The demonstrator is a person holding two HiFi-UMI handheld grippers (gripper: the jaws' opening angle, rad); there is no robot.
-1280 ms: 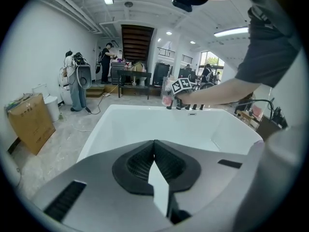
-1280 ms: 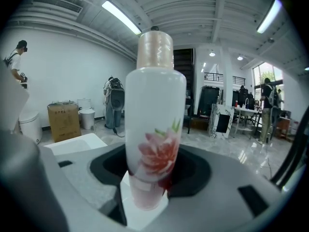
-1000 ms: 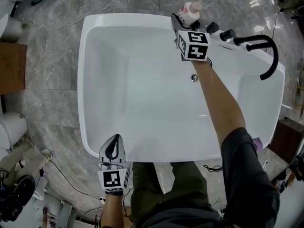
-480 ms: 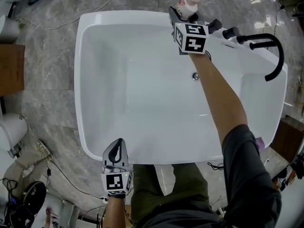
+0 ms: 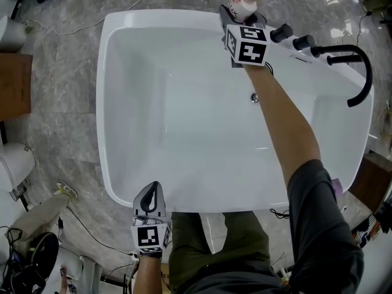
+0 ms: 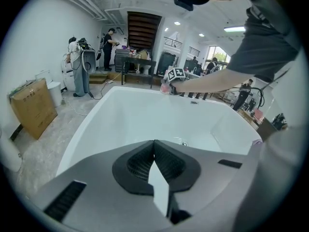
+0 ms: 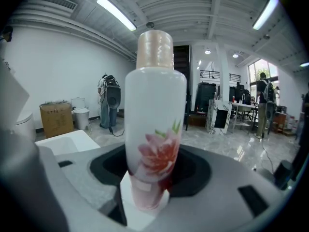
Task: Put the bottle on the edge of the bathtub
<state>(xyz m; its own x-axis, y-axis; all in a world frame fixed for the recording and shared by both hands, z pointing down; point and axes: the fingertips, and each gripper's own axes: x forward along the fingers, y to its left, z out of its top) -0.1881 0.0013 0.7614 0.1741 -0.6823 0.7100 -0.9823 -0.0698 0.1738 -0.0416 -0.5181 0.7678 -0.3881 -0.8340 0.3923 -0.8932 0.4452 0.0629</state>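
**Bottle at the far rim, right claw clamped on it: set-down step**

Head view: the right gripper (image 5: pixel 240 16) is reached out across the bathtub (image 5: pixel 160 15) to the far rim. The bottle (image 5: pixel 244 1) stands upright between its jaws, cap up, poking out just ahead of the marker cube. Two black knobs (image 5: pixel 288 37) sit on the rim just to the claw's right, with the black spout (image 5: pixel 359 72) further right. The drain (image 5: pixel 254 97) lies behind the claw, down in the basin. The left gripper (image 5: pixel 149 196) hangs at the near rim, well apart from the work.

Left gripper view: the jaws are together with nothing between them. The empty basin lies ahead of them, and the right claw and bottle are small at the far edge.

Right gripper view: the jaws are closed on the lower body of the bottle, at the flower print. The bottle is white, upright and centred in the claw. A white tub corner shows to the claw's left. Whether the base touches the rim cannot be told, since the white patch under it could be rim or jaw.

Judgement: this is the placing step, nearly done. The next move calls for seating the base flat on the rim, clear of the knobs. The jaws should then open and the claw back straight off without clipping the tall bottle. The rim is narrow, so tipping into the tub or onto the floor is the risk.
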